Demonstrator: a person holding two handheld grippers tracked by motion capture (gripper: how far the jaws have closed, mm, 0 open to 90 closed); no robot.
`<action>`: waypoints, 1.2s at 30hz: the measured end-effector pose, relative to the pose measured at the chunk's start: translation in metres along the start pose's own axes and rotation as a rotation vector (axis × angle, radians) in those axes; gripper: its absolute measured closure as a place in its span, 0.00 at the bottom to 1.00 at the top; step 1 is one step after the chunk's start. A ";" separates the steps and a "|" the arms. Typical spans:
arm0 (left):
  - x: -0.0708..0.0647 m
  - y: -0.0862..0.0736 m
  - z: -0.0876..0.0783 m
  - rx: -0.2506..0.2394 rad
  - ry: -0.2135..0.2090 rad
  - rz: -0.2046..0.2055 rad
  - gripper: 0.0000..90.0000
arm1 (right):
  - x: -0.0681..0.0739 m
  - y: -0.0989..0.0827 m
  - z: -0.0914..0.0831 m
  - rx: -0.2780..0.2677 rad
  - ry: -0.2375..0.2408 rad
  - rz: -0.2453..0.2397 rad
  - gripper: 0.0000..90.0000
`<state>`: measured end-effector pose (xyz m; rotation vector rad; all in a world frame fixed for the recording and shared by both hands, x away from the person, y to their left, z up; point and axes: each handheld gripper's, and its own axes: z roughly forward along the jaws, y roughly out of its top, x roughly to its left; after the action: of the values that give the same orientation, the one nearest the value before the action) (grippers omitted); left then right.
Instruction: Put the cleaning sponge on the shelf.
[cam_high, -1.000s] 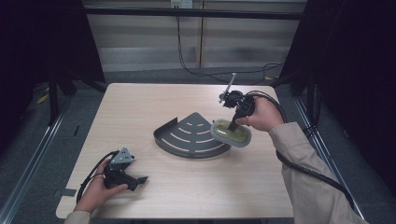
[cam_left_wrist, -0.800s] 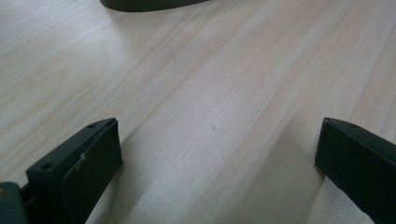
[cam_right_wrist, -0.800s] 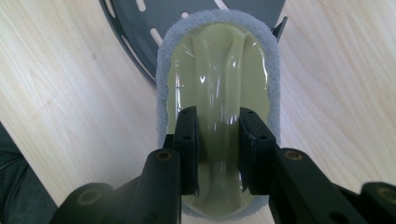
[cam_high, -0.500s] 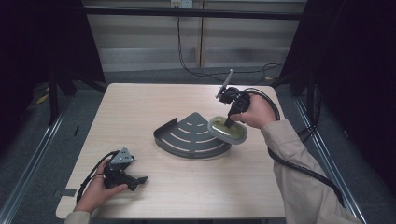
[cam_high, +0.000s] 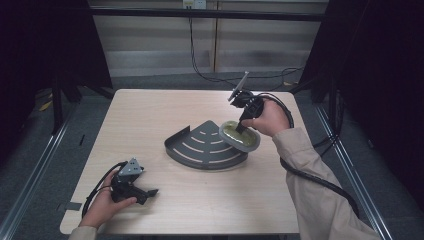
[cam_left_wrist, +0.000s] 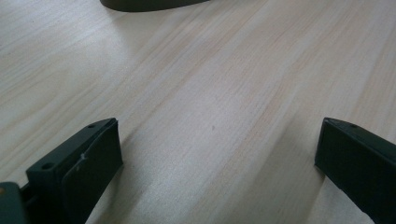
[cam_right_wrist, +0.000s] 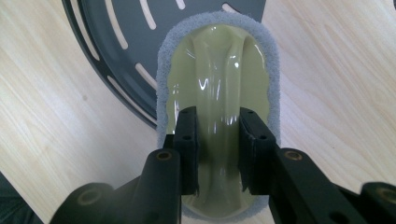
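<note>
Gripping the scrubber (cam_right_wrist: 219, 93) by its glossy central ridge, my right claw (cam_right_wrist: 218, 154) holds it over the right edge of the dark slotted tray (cam_high: 202, 145), mid-worktop (cam_high: 150, 115). Open wood all around. My left claw (cam_left_wrist: 215, 158) rests near the front-left corner, jaws spread wide, nothing between. Tray's rim cut off in the left gripper view.

wooden table (cam_high: 200, 200), dark floor (cam_high: 30, 165)
</note>
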<state>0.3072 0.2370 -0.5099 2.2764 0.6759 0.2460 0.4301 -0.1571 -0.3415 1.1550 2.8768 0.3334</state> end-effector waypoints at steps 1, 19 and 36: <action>0.000 0.000 0.000 0.000 0.000 0.000 0.00 | 0.000 0.001 0.001 -0.007 -0.005 0.003 0.79; 0.000 0.000 0.000 0.000 0.000 0.000 0.00 | -0.003 0.008 0.010 -0.028 -0.013 0.091 0.79; 0.000 0.000 0.000 0.000 0.000 0.000 0.00 | -0.002 0.013 0.032 -0.041 0.008 0.133 0.79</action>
<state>0.3072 0.2370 -0.5099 2.2760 0.6759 0.2456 0.4434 -0.1433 -0.3697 1.3434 2.7923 0.3988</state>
